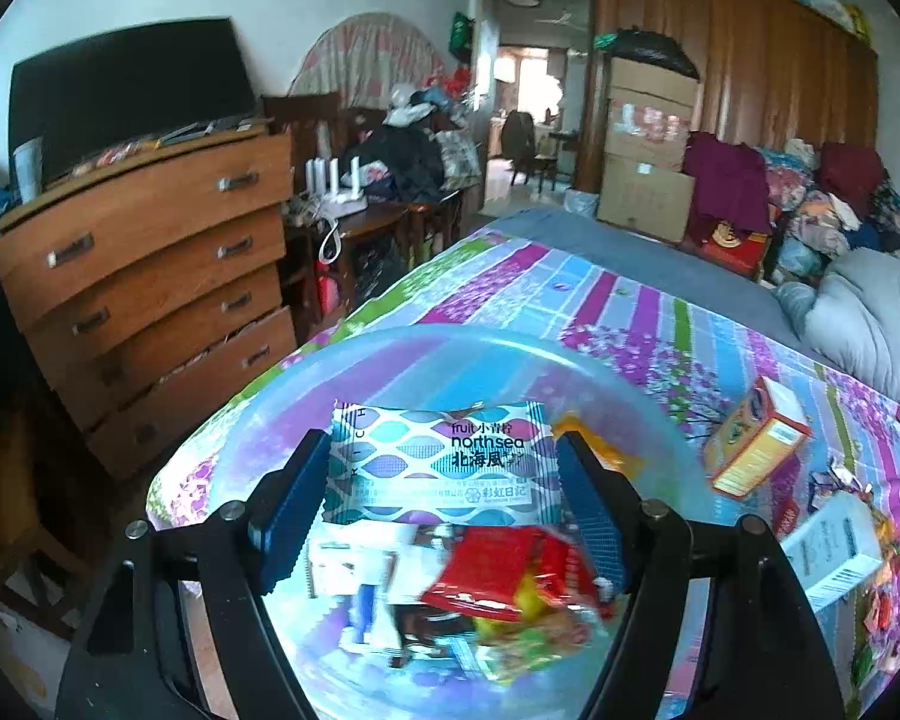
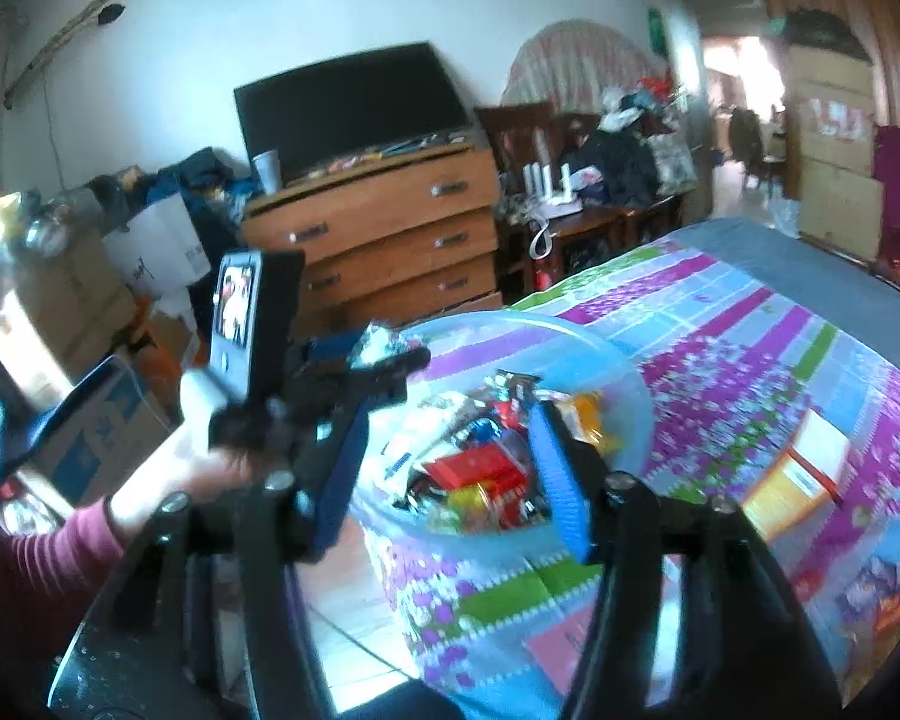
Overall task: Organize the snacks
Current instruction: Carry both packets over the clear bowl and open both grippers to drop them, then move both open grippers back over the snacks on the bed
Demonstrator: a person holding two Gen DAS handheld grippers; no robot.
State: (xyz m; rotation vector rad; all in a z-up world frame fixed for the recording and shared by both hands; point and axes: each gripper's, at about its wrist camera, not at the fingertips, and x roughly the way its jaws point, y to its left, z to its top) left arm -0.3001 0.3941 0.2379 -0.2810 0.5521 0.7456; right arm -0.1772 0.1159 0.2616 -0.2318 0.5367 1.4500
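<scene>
A clear blue plastic bowl [image 1: 390,354] sits on the bed's near corner and holds several snack packs, among them a red one [image 1: 504,570]. My left gripper [image 1: 444,480] hovers over the bowl with a white and teal "northsea" snack packet [image 1: 438,462] between its blue pads. Whether the pads press on it I cannot tell. In the right wrist view the bowl [image 2: 624,372] lies ahead, and the left gripper [image 2: 354,366] is over its left rim with a silvery packet. My right gripper [image 2: 450,468] is open and empty, just short of the bowl.
An orange box [image 1: 756,450] and a white box [image 1: 834,546] lie on the patterned bedspread [image 1: 630,312] right of the bowl, with small wrappers [image 1: 834,480] around. A wooden dresser [image 1: 150,276] stands left of the bed. A grey quilt [image 1: 870,318] is at the far right.
</scene>
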